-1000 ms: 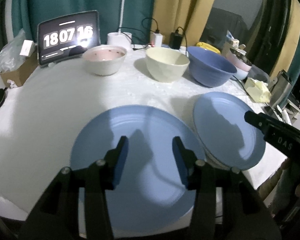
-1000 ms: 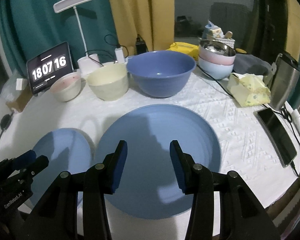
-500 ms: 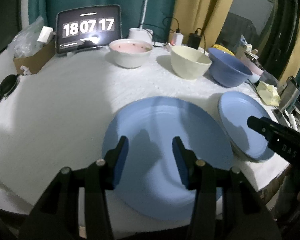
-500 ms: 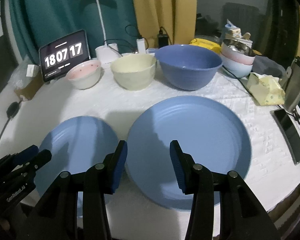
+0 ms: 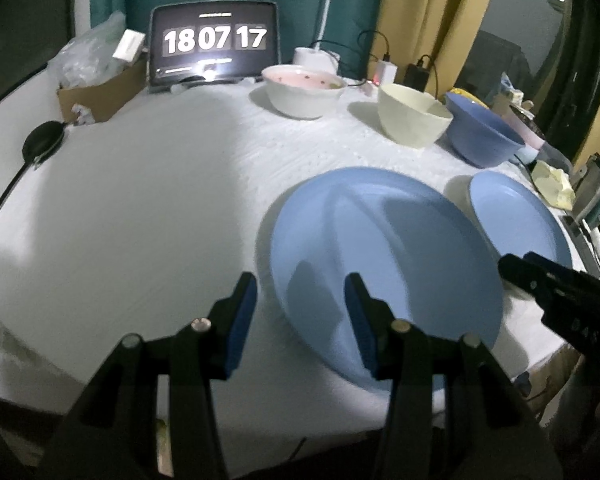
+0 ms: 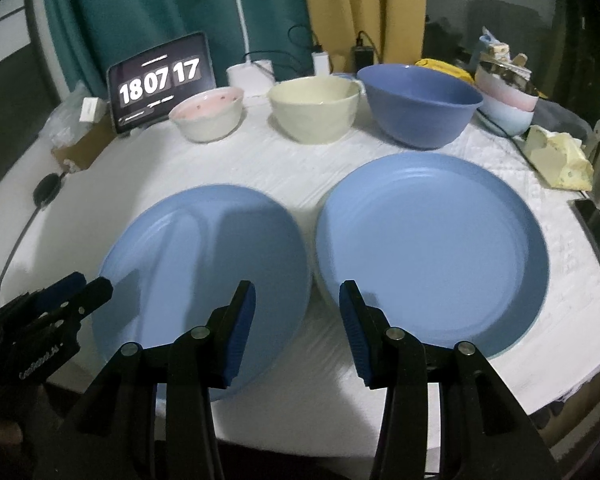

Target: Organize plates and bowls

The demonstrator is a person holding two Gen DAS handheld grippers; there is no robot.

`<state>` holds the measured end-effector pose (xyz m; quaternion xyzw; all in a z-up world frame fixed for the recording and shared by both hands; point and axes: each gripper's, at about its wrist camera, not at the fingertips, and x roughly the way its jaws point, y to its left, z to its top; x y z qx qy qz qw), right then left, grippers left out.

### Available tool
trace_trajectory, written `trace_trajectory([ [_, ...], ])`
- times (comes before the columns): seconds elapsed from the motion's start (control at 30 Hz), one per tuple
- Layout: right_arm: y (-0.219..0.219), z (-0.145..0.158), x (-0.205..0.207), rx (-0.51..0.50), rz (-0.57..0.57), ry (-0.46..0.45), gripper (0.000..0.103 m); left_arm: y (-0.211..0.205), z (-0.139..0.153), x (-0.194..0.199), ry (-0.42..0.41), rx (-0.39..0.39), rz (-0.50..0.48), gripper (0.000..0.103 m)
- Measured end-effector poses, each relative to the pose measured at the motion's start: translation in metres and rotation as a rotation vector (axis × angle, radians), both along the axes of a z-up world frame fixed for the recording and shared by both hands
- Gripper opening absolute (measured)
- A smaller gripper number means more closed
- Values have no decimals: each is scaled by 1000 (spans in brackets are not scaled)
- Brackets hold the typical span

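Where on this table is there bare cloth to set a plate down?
The widest bare patch is left of the left plate, running back to the clock tablet and cardboard box. A narrow strip lies between both plates and the bowl row. The right edge by the phone is crowded.

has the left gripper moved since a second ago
Yes. The left gripper has shifted left: it was centred over the left plate, now it straddles that plate's left edge.
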<state>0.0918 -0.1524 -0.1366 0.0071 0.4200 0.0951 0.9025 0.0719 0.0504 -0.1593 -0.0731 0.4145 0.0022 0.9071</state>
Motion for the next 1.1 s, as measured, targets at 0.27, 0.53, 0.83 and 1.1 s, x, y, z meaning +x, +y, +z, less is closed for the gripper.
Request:
trace_trajectory([
  [0.27,8,-15,-2,1,18,43,47,6,-13,-2,26,-1,14,47],
  [0.53,13,-28,9,-3,26,89,44,7,-21,9,50,6,9,47],
  [0.83,22,-35,25,-35,23,104,31,11,-28,20,43,45,6,47],
  [1.1,29,-35,32,-45,52,82,25,7,-28,28,32,49,-39,40],
])
